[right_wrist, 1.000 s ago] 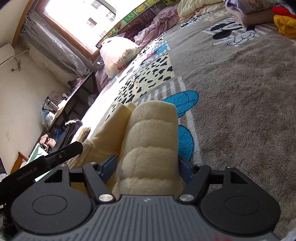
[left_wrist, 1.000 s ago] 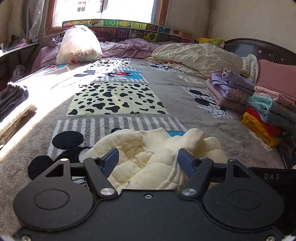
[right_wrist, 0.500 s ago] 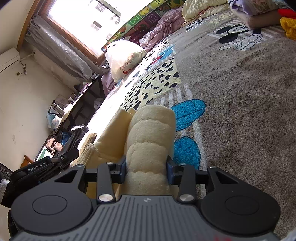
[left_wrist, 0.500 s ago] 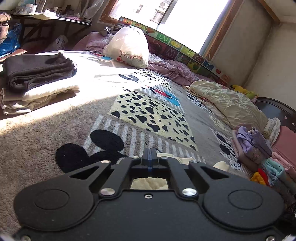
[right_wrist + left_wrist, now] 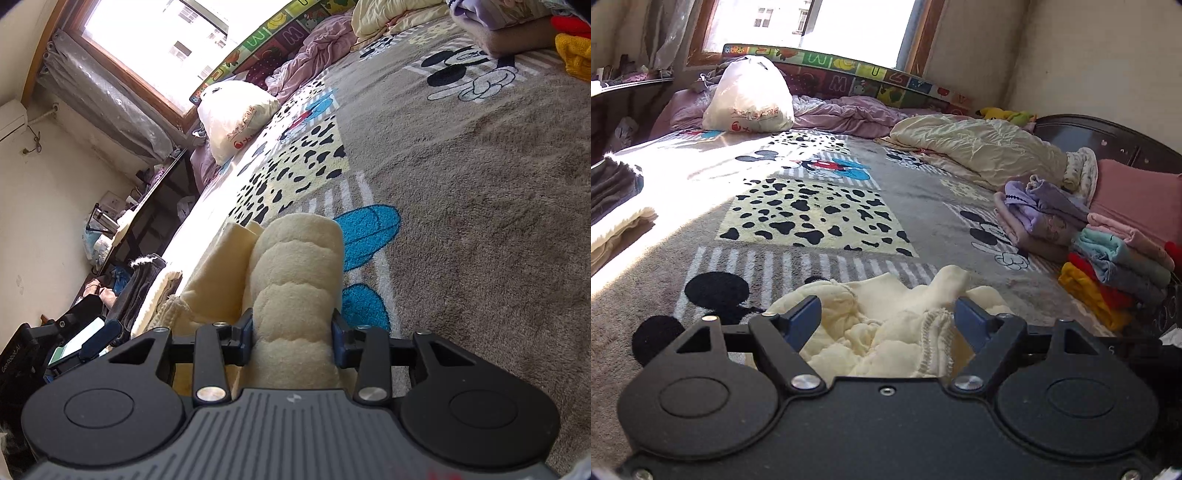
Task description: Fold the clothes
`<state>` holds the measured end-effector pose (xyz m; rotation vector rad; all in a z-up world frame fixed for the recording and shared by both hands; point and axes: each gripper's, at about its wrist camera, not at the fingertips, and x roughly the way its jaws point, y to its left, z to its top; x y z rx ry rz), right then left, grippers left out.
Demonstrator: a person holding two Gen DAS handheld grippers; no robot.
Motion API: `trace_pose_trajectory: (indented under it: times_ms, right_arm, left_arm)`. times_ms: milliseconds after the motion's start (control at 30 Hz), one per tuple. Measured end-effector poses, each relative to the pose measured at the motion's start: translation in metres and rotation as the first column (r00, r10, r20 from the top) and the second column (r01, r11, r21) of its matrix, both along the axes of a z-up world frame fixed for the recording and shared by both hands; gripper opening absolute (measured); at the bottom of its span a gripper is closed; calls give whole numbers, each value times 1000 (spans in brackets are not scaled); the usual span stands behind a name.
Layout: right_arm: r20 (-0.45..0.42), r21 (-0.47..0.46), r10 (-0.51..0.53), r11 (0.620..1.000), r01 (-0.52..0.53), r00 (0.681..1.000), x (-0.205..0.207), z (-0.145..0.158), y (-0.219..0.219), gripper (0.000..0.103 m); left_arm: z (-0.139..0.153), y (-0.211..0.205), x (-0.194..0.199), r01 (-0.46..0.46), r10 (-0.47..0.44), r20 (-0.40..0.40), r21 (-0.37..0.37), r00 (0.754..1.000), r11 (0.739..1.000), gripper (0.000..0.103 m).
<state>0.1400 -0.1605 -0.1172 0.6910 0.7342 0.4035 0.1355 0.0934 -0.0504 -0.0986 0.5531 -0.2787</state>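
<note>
A cream fleece garment lies crumpled on the grey cartoon-print blanket just ahead of my left gripper. Its jaws are opening, and the blue pads stand apart on either side of the cloth without pressing it. In the right wrist view my right gripper is shut on a thick rolled fold of the same cream garment, which rises between the pads. The left gripper's tip shows at the lower left of that view.
Stacks of folded clothes stand at the right by the dark headboard. Folded dark and pale items sit at the left edge. A white plastic bag, a pink sheet and a cream quilt lie at the far side.
My left gripper shut with nothing in it, swung left, then came back over the cream garment and opened wide. My right gripper closed on the rolled fold and has held still since.
</note>
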Motion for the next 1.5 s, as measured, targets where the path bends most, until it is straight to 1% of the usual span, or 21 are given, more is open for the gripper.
trace_pose_trajectory:
  times_ms: [33, 67, 133, 200, 233, 267, 367, 400, 433, 500, 600, 700, 833, 900, 967, 1033, 1133, 1233, 1333, 1433, 1500]
  right_arm:
    - [3, -3, 2, 1000, -2, 1000, 0, 1, 0, 41]
    - [5, -7, 4, 1000, -4, 1000, -1, 1, 1, 41]
    - [10, -12, 9, 1000, -9, 1000, -2, 3, 1, 40]
    - [16, -20, 11, 1000, -11, 1000, -2, 4, 2, 39]
    - [20, -25, 11, 1000, -10, 1000, -3, 6, 2, 39]
    - [26, -26, 8, 1000, -7, 1000, -3, 6, 2, 38]
    - [44, -29, 0, 1000, 1, 999, -4, 9, 3, 36]
    - [52, -31, 0, 1000, 1, 999, -4, 11, 4, 36]
    - [60, -34, 0, 999, 2, 998, -4, 12, 4, 36]
    - [74, -38, 0, 999, 3, 997, -4, 16, 5, 35]
    - [103, -30, -12, 999, 16, 995, -1, 24, 2, 35]
    - [137, -33, -30, 999, 35, 990, 4, 35, -1, 34]
    - [199, -38, -77, 996, 86, 977, 10, 49, -9, 33]
    - [233, -30, -107, 993, 117, 967, 12, 56, -14, 32]
    - [269, -30, -129, 989, 142, 954, 13, 63, -18, 32]
    - [316, -42, -154, 984, 176, 936, 12, 72, -20, 32]
    - [357, -58, -178, 975, 212, 917, 13, 78, -24, 32]
    - [330, -104, -178, 969, 223, 927, 25, 69, -26, 32]
    - [270, -175, -168, 960, 220, 948, 35, 50, -25, 32]
    - [184, -237, -169, 948, 211, 968, 38, 33, -23, 33]
    - [153, -261, -168, 944, 204, 974, 36, 24, -23, 39]
  left_arm:
    - [-6, -9, 2, 3, -2, -6, 51, 1000, 999, 79]
    - [-9, -11, 3, 4, -4, -5, 66, 1000, 998, 79]
    - [-16, -15, 6, 6, -5, -4, 87, 1000, 996, 73]
    - [-16, -7, 7, -3, 3, -8, 42, 1000, 999, 48]
    - [-16, -2, 7, -12, 12, -11, 24, 1000, 1000, 43]
    - [-16, 2, 8, -28, 28, -17, 11, 999, 1000, 34]
    - [-15, 15, 8, -57, 56, -29, -29, 998, 998, 24]
    - [-14, 21, 8, -64, 63, -30, -62, 998, 996, 22]
    - [-12, 29, 8, -85, 82, -32, -124, 996, 989, 21]
    - [-8, 43, 6, -121, 119, -20, -207, 993, 971, 19]
    - [-2, 62, 1, -173, 183, 6, -295, 983, 940, 18]
    - [2, 81, -5, -219, 253, 44, -373, 966, 901, 17]
    - [5, 98, -11, -267, 332, 81, -434, 940, 861, 15]
    - [4, 104, -13, -274, 349, 81, -466, 934, 841, 14]
    - [4, 106, -13, -270, 352, 84, -488, 932, 830, 14]
    - [3, 104, -11, -269, 342, 70, -482, 937, 834, 14]
    - [-4, 99, -4, -308, 341, -1, -431, 940, 848, 14]
    - [-18, 98, 3, -348, 331, -112, -373, 937, 860, 14]
    - [-25, 102, 4, -353, 308, -179, -356, 934, 865, 14]
    - [-29, 112, 3, -376, 299, -251, -362, 921, 853, 18]
    - [-31, 118, 1, -394, 302, -286, -358, 909, 847, 33]
